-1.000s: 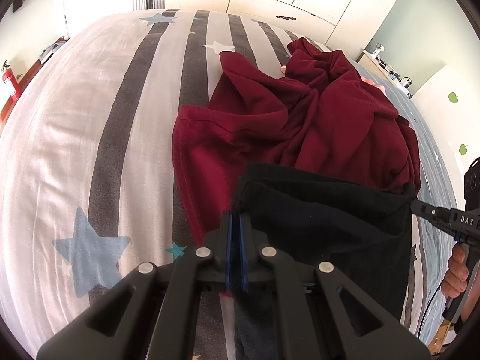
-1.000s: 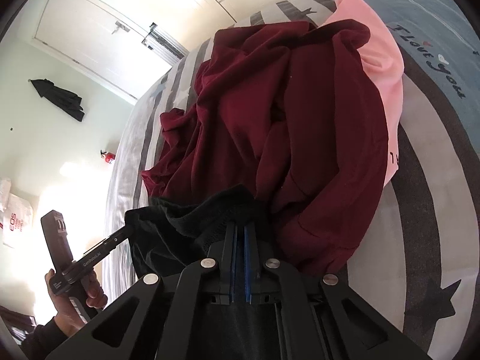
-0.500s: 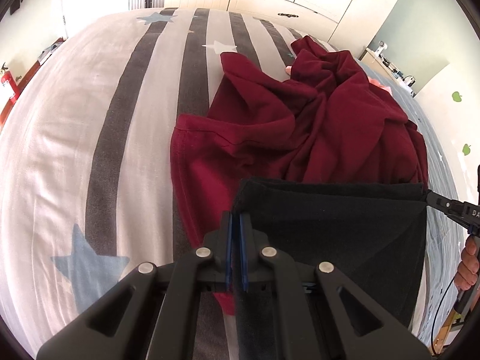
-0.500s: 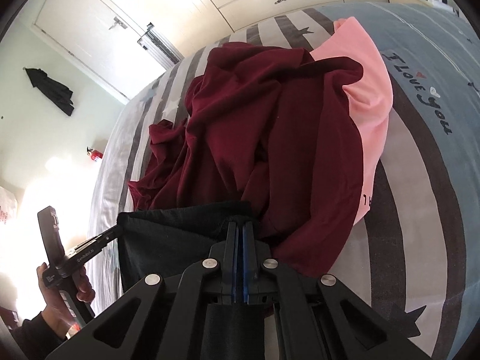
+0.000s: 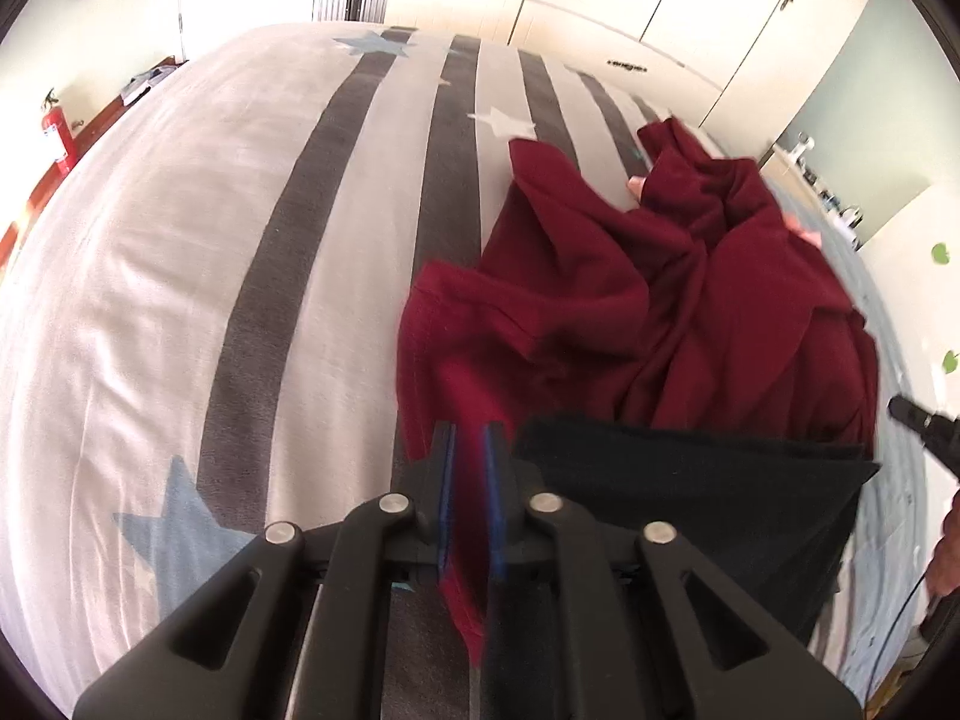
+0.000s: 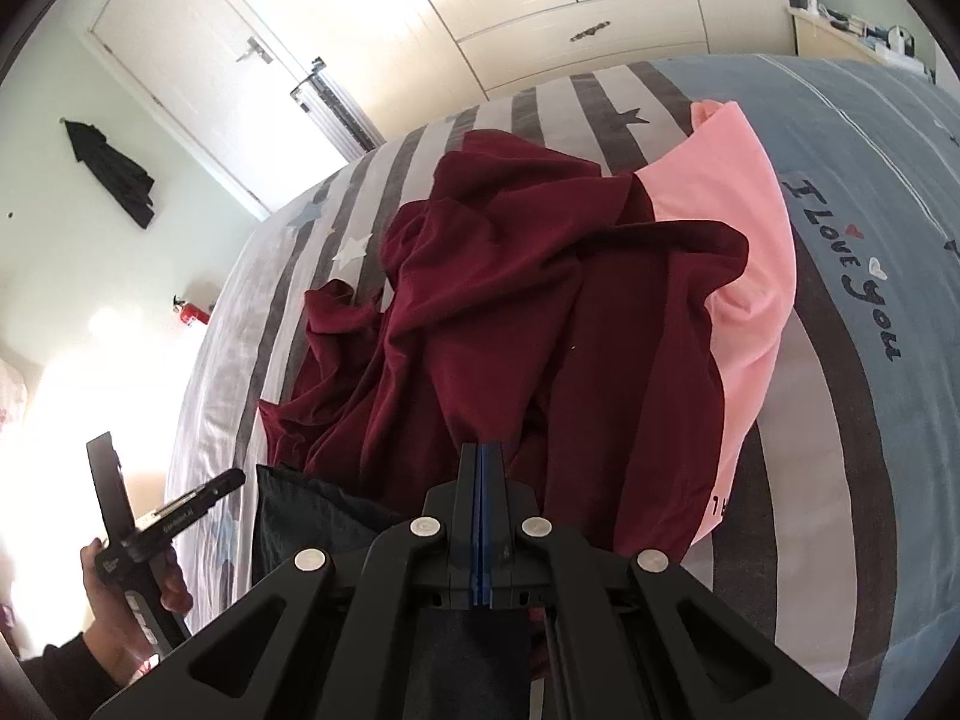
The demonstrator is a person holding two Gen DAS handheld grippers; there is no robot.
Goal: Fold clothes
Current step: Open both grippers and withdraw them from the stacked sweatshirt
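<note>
The left hand-held gripper (image 5: 469,450) points down at a striped, star-printed bed (image 5: 198,252), its jaws opening with a gap between the blue pads. Just right of its fingers a black garment (image 5: 690,498) hangs stretched, its far corner reaching toward the right hand-held gripper (image 5: 900,408) at the frame's edge. Beyond and beneath the fingers lies a crumpled maroon garment (image 5: 630,300).
</note>
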